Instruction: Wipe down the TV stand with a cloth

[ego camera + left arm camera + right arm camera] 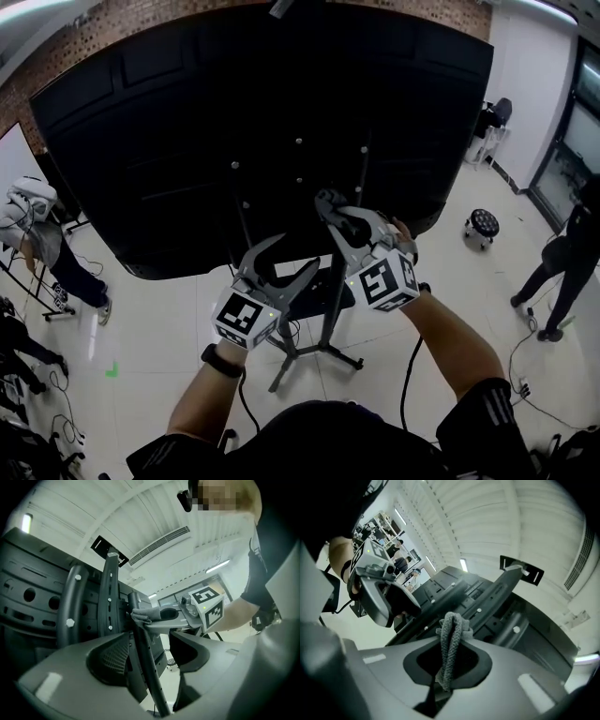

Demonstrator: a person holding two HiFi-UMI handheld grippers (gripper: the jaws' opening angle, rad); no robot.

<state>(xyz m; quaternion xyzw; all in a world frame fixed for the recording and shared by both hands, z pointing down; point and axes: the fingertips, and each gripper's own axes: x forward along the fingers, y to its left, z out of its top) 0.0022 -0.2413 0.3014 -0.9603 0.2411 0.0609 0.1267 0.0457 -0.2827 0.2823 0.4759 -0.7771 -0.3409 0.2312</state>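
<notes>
- You have two grippers up close, one in each hand, both at the TV stand's single dark pole (149, 677).
- Your left gripper (152, 641) is spread wide. The pole runs up between its jaws, and I can't tell whether either pad touches it.
- Your right gripper (447, 656) is clamped on the one grey cloth (451, 629), which bunches out past the jaw tips.
- In the left gripper view, the cloth is pressed against the pole, higher up than the left jaws.
- There is one TV stand (323, 349). Its thin feet spread out on the floor just below and between your hands.
- Pale floor (159, 309) shows to the left of those feet and again to their right, so you have room on both sides.
- Thin cables (523, 370) trail over the floor on the right, past your right forearm and well apart from the feet.
- There is one TV (234, 112). You see its big black back, which fills the upper half of the head view. Its lower edge hangs just beyond the grippers and its corners reach far out to each side.
- One small round stool (481, 225) stands past the screen's lower right corner, well apart from the stand.
- Two people are in sight. One person stands at the left edge (33, 239) and a second person at the right edge (562, 267), both well apart from you.
</notes>
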